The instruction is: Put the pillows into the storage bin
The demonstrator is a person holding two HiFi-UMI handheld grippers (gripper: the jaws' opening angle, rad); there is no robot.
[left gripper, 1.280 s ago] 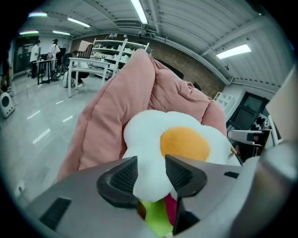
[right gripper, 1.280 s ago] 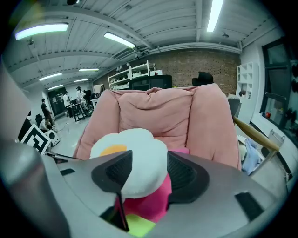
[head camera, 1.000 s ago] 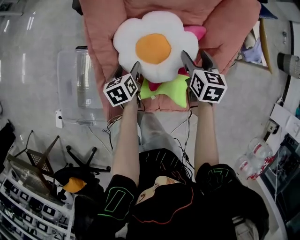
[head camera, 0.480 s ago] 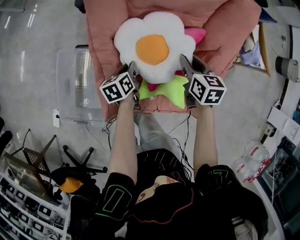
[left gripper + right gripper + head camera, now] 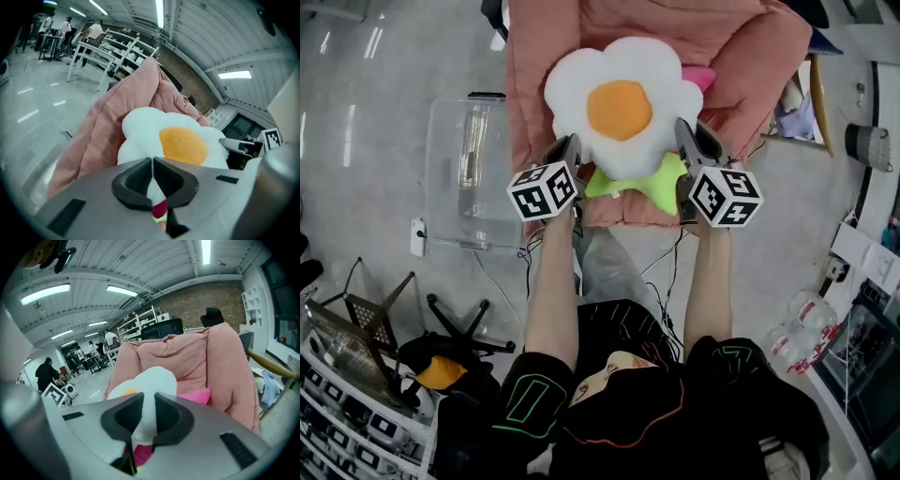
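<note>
- The left hand-held gripper [image 5: 566, 150] is closed on the lower left petal of the flower pillow [image 5: 622, 101]. In the left gripper view its jaws stand almost together, with a thin fold of white plush pinched between the pads [image 5: 136, 180].
- The right hand-held gripper [image 5: 692, 142] grips the lower right petal of the same pillow. Its jaws have just been closing. In the right gripper view a thicker wad of white plush [image 5: 147, 416] fills the narrow gap between them, pressed by both pads.
- The flower pillow is white with an orange centre. It is held between the two grippers over the front half of the seat of the pink armchair [image 5: 539, 75], its face turned up toward the head camera.
- A green star pillow [image 5: 652, 180] lies at the front edge of the seat, partly covered by the lower petals of the flower pillow.
- A pink pillow [image 5: 700, 77] shows at the flower pillow's right edge, against the padding at the right side of the armchair.
- The storage bin [image 5: 464, 178] is of clear plastic and stands on the floor [image 5: 375, 112] just beside the left side of the armchair. Whether anything lies in it cannot be told.
</note>
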